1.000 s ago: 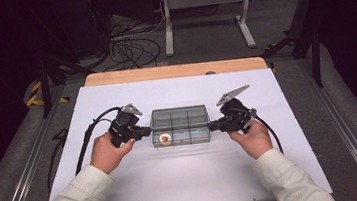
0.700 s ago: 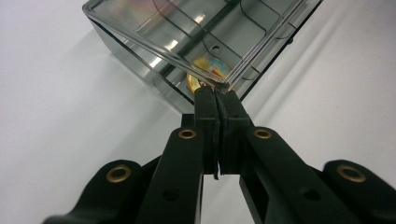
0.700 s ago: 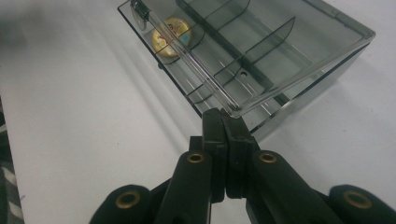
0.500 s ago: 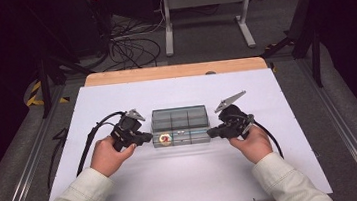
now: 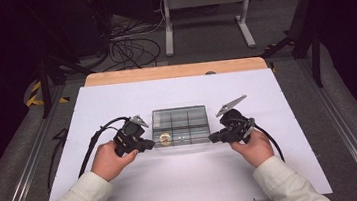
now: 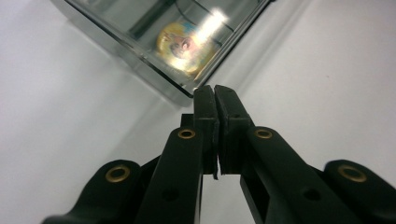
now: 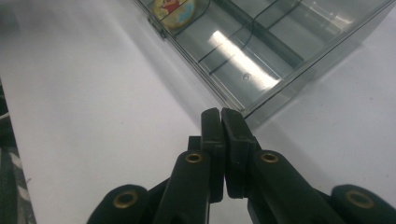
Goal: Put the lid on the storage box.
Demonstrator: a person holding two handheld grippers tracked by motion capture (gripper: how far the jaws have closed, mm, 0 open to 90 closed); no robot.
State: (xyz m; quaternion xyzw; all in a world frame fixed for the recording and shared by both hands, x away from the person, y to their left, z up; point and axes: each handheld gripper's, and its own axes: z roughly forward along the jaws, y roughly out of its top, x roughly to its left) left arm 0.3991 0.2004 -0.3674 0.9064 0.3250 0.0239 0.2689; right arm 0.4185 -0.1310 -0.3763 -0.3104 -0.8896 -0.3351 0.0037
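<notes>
Both my forearms come in from the near edge, in pale sleeves, angled inward. My left hand [image 5: 107, 159] wraps the left gripper [image 5: 149, 145], which points right and lies low and nearly level. Its two black jaws are pressed together with nothing between them, and a cable loops away to the left. My right hand [image 5: 256, 147] wraps the right gripper [image 5: 212, 138], which points left, mirroring the other. Its jaws are pressed together too, empty. The two tips face each other, well apart.

High view above the person's side, facing forward and down on the table [image 5: 131, 100], both gripper views close — sharing the clear box [image 5: 179, 125] [image 6: 140, 42] [image 7: 280, 51].
</notes>
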